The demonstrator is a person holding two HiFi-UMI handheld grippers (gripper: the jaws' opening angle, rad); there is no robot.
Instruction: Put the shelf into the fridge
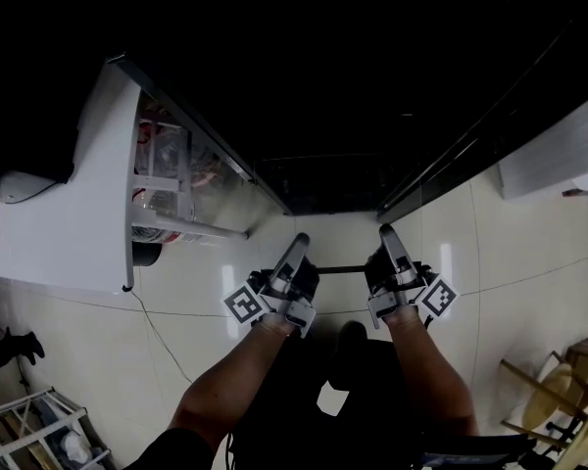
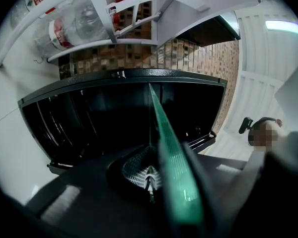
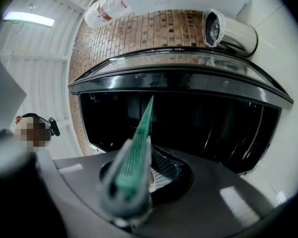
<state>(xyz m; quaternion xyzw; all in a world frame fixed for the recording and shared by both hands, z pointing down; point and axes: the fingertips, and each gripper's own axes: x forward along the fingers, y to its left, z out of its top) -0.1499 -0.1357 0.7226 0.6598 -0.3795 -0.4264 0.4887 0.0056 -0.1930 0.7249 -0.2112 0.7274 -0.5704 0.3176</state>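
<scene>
Over glossy pale floor tiles (image 1: 490,233), facing dark open fridge (image 2: 129,118). Clamping thin green-edged glass shelf (image 2: 176,182) tight in left gripper (image 1: 299,245) and right gripper (image 1: 387,235), probably just before fridge mouth.

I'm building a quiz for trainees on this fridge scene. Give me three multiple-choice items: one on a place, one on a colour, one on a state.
1. In the head view, where is the open fridge door with its bottles?
A. At the left
B. At the right
C. Out of view

2. What colour is the edge of the shelf?
A. Red
B. Green
C. Yellow

3. How do the left gripper and the right gripper stand?
A. Both open and empty
B. Only the left holds the shelf
C. Both shut on the shelf

Answers:
1 A, the white door and its racks fill the upper left.
2 B, both gripper views show a green edge.
3 C, each gripper view shows its jaws clamped on that edge.
</scene>
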